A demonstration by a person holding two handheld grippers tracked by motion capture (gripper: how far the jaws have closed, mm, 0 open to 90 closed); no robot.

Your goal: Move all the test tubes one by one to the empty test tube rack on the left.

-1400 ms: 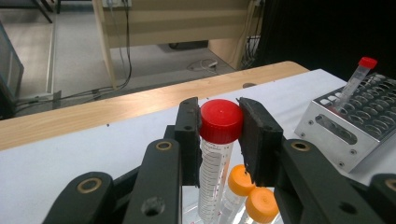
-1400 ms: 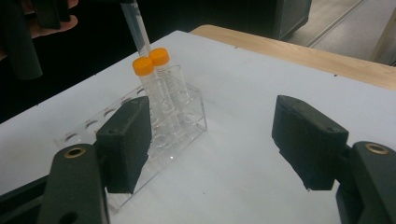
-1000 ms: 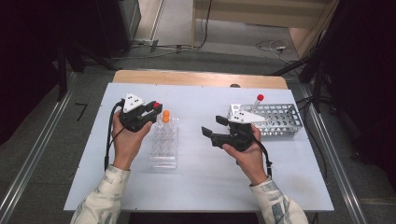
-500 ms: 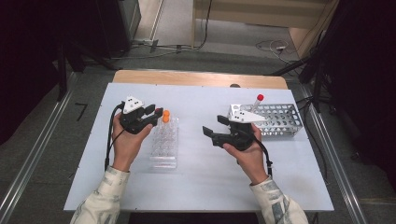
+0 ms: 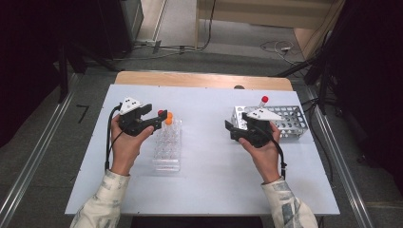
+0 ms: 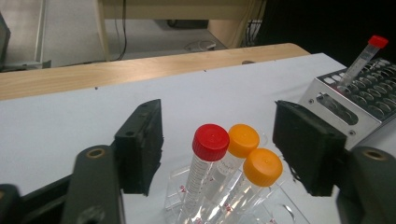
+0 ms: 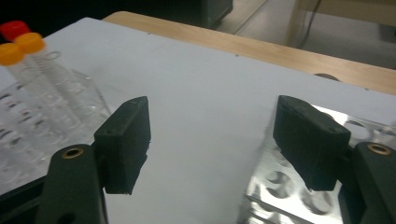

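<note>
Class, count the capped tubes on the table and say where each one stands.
4: a red-capped tube and two orange-capped tubes in the clear rack; one red-capped tube in the metal rack.

The red-capped tube (image 6: 205,163) and the two orange-capped tubes (image 6: 254,179) look like clear, glossy plastic with smooth matt caps, standing in a transparent plastic rack (image 5: 167,147). The metal rack (image 5: 287,124) is bright, perforated sheet metal with a brushed sheen. The table (image 5: 209,180) has a smooth matt white top and a pale wooden edge. The left gripper (image 6: 224,154) has matt black, rubbery-looking pads.
</note>
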